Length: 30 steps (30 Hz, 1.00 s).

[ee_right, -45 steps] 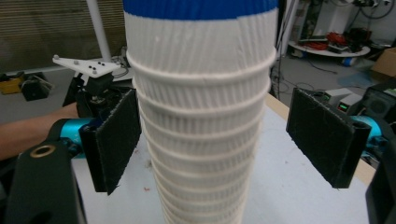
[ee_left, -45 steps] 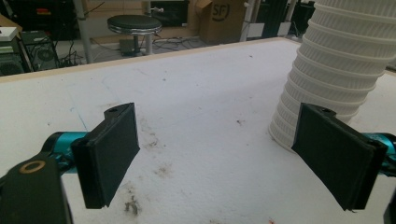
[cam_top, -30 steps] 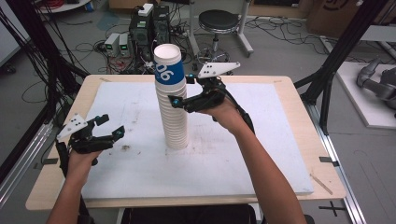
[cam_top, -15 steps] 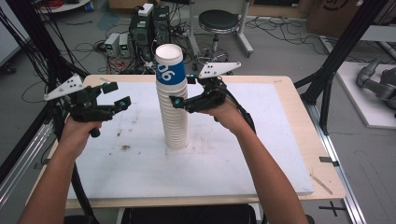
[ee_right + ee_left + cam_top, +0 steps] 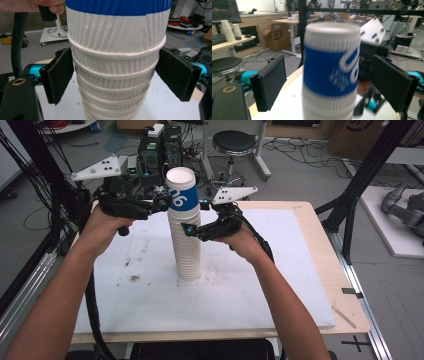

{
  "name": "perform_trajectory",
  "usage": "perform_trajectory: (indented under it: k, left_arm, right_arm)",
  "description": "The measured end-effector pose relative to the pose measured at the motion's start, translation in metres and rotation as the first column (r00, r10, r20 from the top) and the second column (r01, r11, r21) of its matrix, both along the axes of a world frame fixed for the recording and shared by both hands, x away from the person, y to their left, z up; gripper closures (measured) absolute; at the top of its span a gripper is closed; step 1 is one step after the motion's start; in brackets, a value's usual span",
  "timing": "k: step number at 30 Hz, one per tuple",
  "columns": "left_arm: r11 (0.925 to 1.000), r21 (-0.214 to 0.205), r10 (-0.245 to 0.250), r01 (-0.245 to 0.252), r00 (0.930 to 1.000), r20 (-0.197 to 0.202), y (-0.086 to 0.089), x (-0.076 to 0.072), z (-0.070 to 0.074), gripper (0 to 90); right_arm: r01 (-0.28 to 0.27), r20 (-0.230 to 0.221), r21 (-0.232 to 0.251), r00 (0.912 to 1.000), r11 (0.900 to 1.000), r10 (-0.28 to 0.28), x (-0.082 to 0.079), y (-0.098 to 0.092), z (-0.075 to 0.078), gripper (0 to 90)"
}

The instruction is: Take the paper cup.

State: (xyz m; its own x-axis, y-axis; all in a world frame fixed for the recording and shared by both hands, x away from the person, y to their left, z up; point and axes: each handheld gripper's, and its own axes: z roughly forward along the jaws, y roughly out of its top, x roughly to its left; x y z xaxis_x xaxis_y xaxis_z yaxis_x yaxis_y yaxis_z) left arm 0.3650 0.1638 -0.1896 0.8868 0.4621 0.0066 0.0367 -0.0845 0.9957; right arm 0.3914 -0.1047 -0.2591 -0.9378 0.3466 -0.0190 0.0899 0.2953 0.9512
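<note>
A tall stack of ribbed white paper cups stands upright near the middle of the white board that covers the table. The top cup sits upside down on the stack and carries a blue band with white print. The left gripper is raised to the level of that cup, at its left side; in the left gripper view its two black pads stand wide, one on each side of the blue band, with clear gaps to the cup wall, so it holds nothing. The right gripper is lower, at the right side of the stack just under the top cup. In the right gripper view its pads bracket the stack below the blue band: the left pad touches or all but touches the cup rims, and the right pad stands just beside them. Whether they press the stack cannot be told. A hand grips the left tool, and the other hand the right. Behind the table a black stool stands on the grey floor among cables.
</note>
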Motion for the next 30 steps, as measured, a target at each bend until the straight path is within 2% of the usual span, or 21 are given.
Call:
perform_trajectory:
  k: [1, 2, 4, 5, 6, 7, 9, 11, 16, 22, 24, 26, 27, 30]
  left_arm:
    - [1.0000, 0.000, 0.000, 0.000, 1.0000, 0.000, 0.000, 0.000, 0.000, 14.0]
    - [0.9998, 0.013, -0.012, 0.012, 0.9999, 0.001, -0.010, 0.003, 0.001, 14.0]
    - [0.9996, 0.025, -0.016, 0.016, 0.9999, -0.003, -0.015, 0.004, 0.001, 14.0]
    - [0.9989, 0.046, -0.002, 0.003, 0.9999, -0.012, -0.022, 0.008, -0.001, 14.0]
    - [0.9988, 0.048, 0.002, -0.001, 0.9998, -0.019, -0.025, 0.010, -0.001, 14.1]
    - [0.9989, 0.046, 0.000, 0.001, 0.9999, -0.015, -0.026, 0.011, -0.001, 15.8]
    - [0.9991, 0.042, 0.008, -0.008, 0.9999, 0.006, -0.026, 0.012, -0.001, 25.4]
    - [0.9988, 0.049, 0.003, -0.003, 1.0000, 0.004, -0.026, 0.013, 0.000, 25.9]
    - [0.9972, 0.074, 0.002, -0.002, 1.0000, -0.002, -0.027, 0.013, 0.004, 26.4]
    - [0.9992, 0.040, 0.003, -0.004, 0.9997, 0.023, -0.026, 0.011, 0.013, 27.6]
    - [1.0000, -0.003, 0.006, -0.006, 0.9993, 0.037, -0.024, 0.009, 0.024, 27.6]
    - [0.9999, -0.010, 0.013, -0.012, 0.9988, 0.048, -0.023, 0.008, 0.029, 27.5]
    - [0.9996, -0.020, 0.023, -0.022, 0.9978, 0.063, -0.021, 0.006, 0.037, 27.5]
    - [0.9980, -0.056, 0.034, -0.030, 0.9967, 0.074, -0.014, 0.003, 0.050, 27.5]
  right_arm:
    - [0.000, -0.003, 0.001, 1.0000, 1.0000, 0.000, 0.000, 0.000, 0.000, 15.9]
    - [0.001, 0.001, -0.001, 1.0000, 1.0000, -0.001, 0.000, 0.000, 0.000, 15.9]
    - [0.002, -0.001, -0.002, 1.0000, 1.0000, -0.002, 0.000, 0.001, 0.000, 15.9]
    - [0.000, -0.003, -0.004, 1.0000, 1.0000, 0.000, -0.001, 0.001, 0.000, 15.9]
    - [0.004, 0.004, -0.008, 1.0000, 1.0000, -0.004, 0.000, 0.001, -0.001, 15.9]
    - [0.005, -0.001, -0.005, 1.0000, 1.0000, -0.005, -0.001, 0.002, -0.001, 15.9]
    - [0.004, -0.004, -0.013, 1.0000, 0.9999, -0.004, -0.002, 0.002, -0.001, 15.9]
    - [0.011, 0.009, -0.019, 0.9999, 0.9998, -0.010, -0.002, 0.001, -0.001, 15.9]
    - [0.010, 0.005, -0.040, 0.9999, 0.9991, -0.010, -0.002, 0.000, -0.003, 17.5]
    - [0.007, 0.012, -0.041, 0.9999, 0.9991, -0.006, -0.003, 0.000, -0.005, 17.5]
    - [0.010, 0.013, -0.044, 0.9999, 0.9990, -0.010, -0.003, 0.000, -0.005, 17.6]
    - [0.010, 0.013, -0.044, 0.9999, 0.9990, -0.010, -0.003, 0.000, -0.005, 17.5]
    - [0.011, 0.009, -0.045, 0.9999, 0.9990, -0.010, -0.003, 0.000, -0.005, 17.5]
    - [0.011, 0.010, -0.045, 0.9999, 0.9989, -0.010, -0.004, -0.001, -0.005, 17.4]
